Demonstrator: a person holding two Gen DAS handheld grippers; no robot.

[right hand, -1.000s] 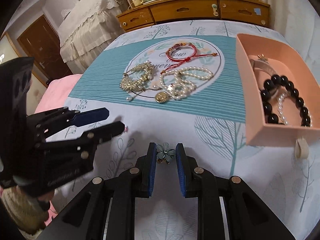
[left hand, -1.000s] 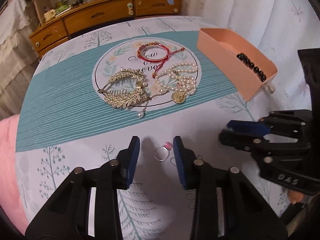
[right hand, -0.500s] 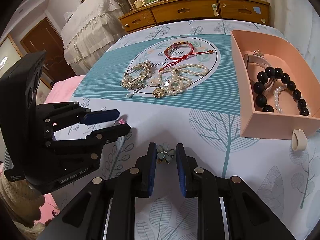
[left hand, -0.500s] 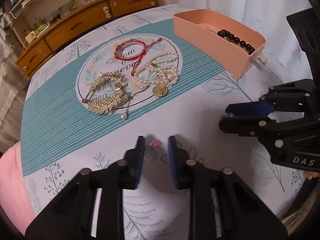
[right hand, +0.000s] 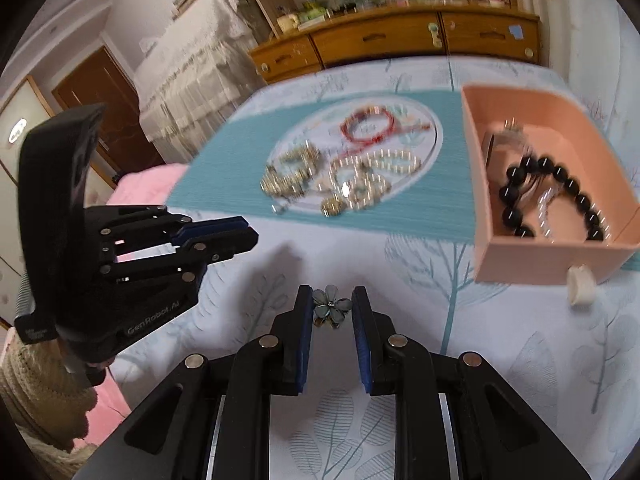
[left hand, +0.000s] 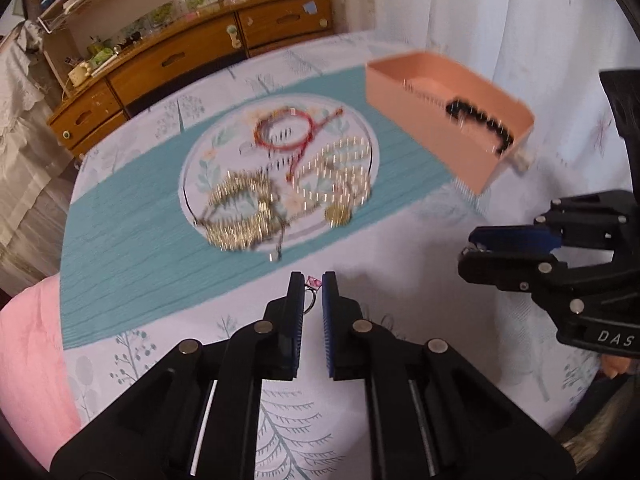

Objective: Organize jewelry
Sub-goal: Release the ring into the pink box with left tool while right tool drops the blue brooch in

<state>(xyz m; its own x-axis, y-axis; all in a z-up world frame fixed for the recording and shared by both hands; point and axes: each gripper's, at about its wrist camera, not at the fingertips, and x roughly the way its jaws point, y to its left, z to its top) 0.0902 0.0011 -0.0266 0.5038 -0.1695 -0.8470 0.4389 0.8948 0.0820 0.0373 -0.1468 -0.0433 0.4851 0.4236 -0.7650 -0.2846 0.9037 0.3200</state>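
My left gripper (left hand: 313,282) is shut on a silver ring with a pink stone (left hand: 312,286) and holds it above the tablecloth. My right gripper (right hand: 331,300) is shut on a grey-blue flower ring (right hand: 330,309), also lifted. A pink tray (right hand: 484,200) at the right holds a black bead bracelet (right hand: 560,192) and a pearl bracelet. On the round print lie a red cord bracelet (left hand: 286,132), a pearl necklace (left hand: 340,168) with a gold pendant, and a gold leaf hairpiece (left hand: 240,208). The tray also shows in the left wrist view (left hand: 424,132).
The table has a white and teal leaf-print cloth (left hand: 132,248). A wooden dresser (left hand: 168,64) stands behind it, a curtain at the right, and a pink cushion (left hand: 28,360) at the left edge. A small white clip (right hand: 580,284) lies beside the tray.
My left gripper has closed on the pink-stone ring and lifted it off the cloth. My right gripper still holds the flower ring and has risen; both views are blurred by motion.
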